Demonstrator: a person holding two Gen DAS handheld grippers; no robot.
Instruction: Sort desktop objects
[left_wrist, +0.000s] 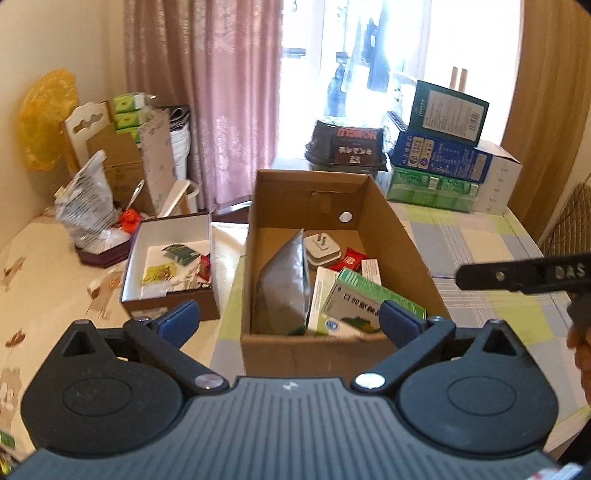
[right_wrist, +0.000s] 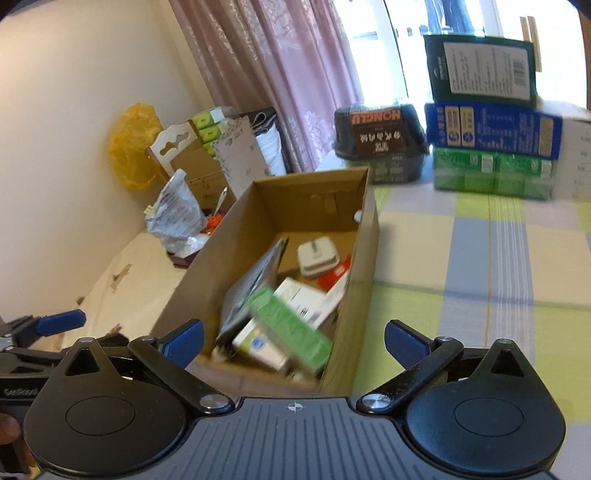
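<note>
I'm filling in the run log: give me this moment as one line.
left gripper: open, empty | right gripper: open, empty | cardboard box: holds green medicine box, silver pouch, white plug

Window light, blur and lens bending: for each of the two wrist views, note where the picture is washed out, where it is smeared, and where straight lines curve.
Left wrist view: the window is blown out to white; the cardboard box and its contents are fairly sharp; the frame's edges bow. Right wrist view: the window glares too; the green carton in the box is smeared by motion blur; the tablecloth stripes curve.
</note>
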